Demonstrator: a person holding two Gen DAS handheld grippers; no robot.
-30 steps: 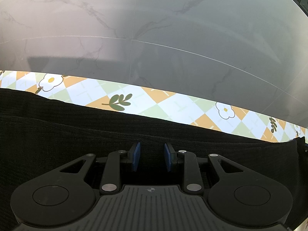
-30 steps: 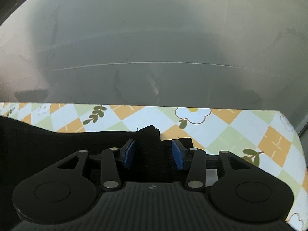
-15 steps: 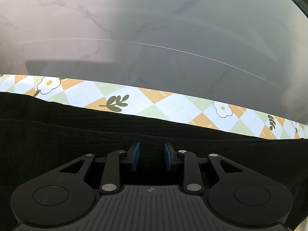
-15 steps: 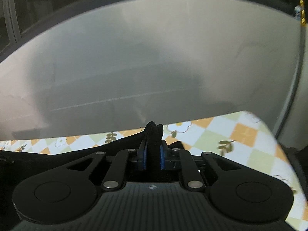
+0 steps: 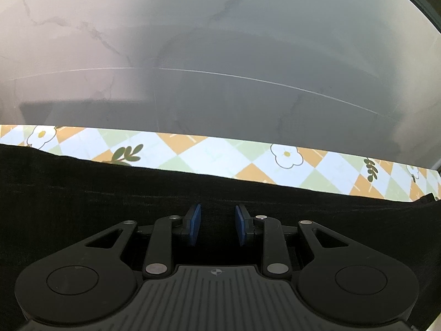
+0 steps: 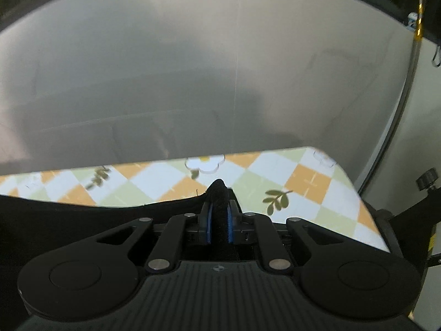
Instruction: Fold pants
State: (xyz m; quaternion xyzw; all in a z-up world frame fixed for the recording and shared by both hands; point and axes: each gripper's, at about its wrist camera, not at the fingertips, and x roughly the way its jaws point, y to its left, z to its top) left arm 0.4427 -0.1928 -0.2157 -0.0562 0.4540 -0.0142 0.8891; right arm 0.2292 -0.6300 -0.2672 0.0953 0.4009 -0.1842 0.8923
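Observation:
The black pants (image 5: 110,193) lie across the flower-patterned tablecloth (image 5: 193,154) and fill the lower part of the left wrist view. My left gripper (image 5: 217,215) sits low over them. Its blue pads stand a little apart with black cloth filling the gap. In the right wrist view, the pants (image 6: 82,215) stretch away to the left. My right gripper (image 6: 218,204) is shut on a pinched fold of their edge. A tuft of that fold (image 6: 217,190) sticks up past the pads, lifted off the tablecloth (image 6: 317,193).
The table's far edge runs just beyond the pants, and its right corner (image 6: 311,147) is near the right gripper. Grey marble floor tiles (image 5: 220,55) lie past the edge. A black stand with a knob (image 6: 427,182) is at the right.
My right gripper went from open around the pants' edge to shut on it, then rose and tilted with the fold. The left view shifted slightly and its jaws stayed as they were.

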